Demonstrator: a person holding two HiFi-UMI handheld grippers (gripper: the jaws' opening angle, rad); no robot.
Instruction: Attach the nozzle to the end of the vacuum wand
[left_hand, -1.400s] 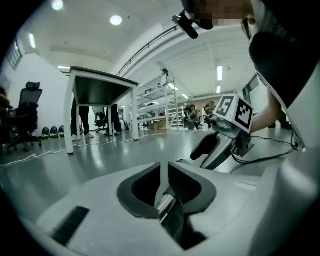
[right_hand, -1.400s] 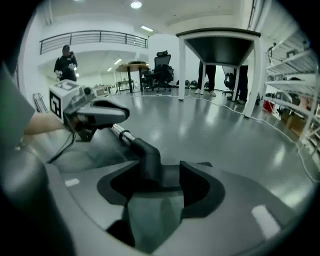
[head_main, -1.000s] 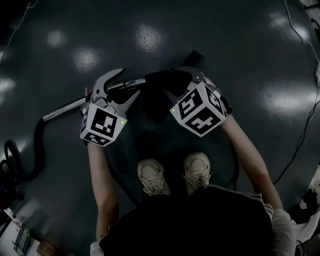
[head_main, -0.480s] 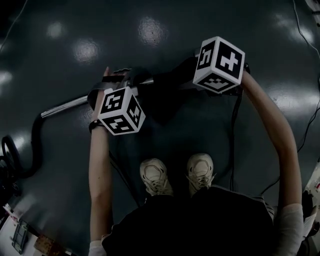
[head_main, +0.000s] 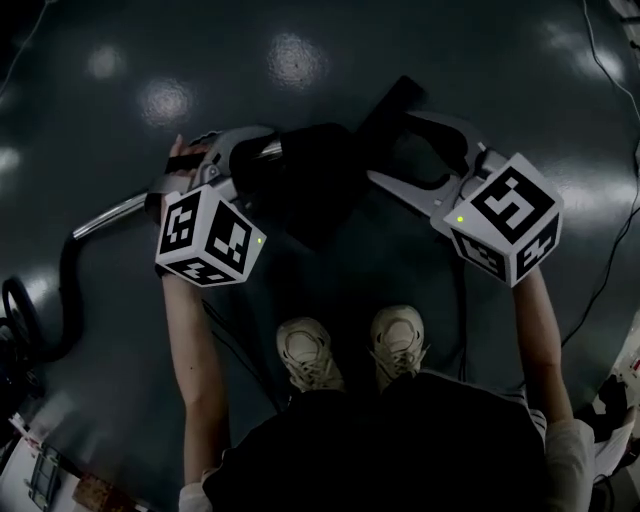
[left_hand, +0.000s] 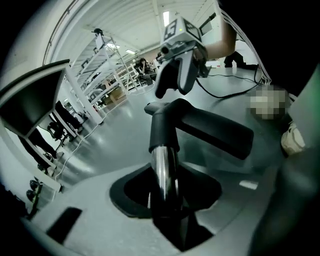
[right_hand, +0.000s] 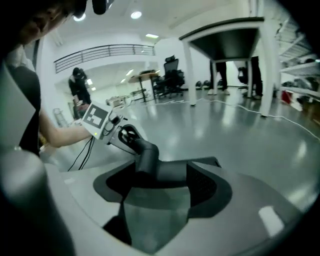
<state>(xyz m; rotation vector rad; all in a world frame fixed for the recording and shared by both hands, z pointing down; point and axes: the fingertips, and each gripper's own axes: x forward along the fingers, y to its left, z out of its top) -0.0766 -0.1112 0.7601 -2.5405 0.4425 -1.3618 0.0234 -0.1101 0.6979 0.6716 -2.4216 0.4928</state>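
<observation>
The chrome vacuum wand (head_main: 120, 210) lies slanted over the dark floor, and my left gripper (head_main: 225, 160) is shut on it near its end. In the left gripper view the wand (left_hand: 162, 167) runs up between the jaws into the black nozzle (left_hand: 200, 127). The nozzle (head_main: 320, 165) sits on the wand's end with its flat head pointing up-right. My right gripper (head_main: 395, 150) is just right of the nozzle, its jaws opening wide. In the right gripper view the nozzle (right_hand: 160, 165) lies between the spread jaws of the right gripper (right_hand: 160, 187), and the pads do not press on it.
A black hose (head_main: 60, 290) curls from the wand's far end at the left edge. Thin cables (head_main: 605, 270) trail over the floor at right. The person's shoes (head_main: 310, 355) stand below the grippers. Shelving racks (left_hand: 95, 75) and a table (right_hand: 225, 45) stand farther off.
The left jaws closed on the wand and that gripper rolled. The right gripper rose over the nozzle, then swung down to the right with its jaws spread.
</observation>
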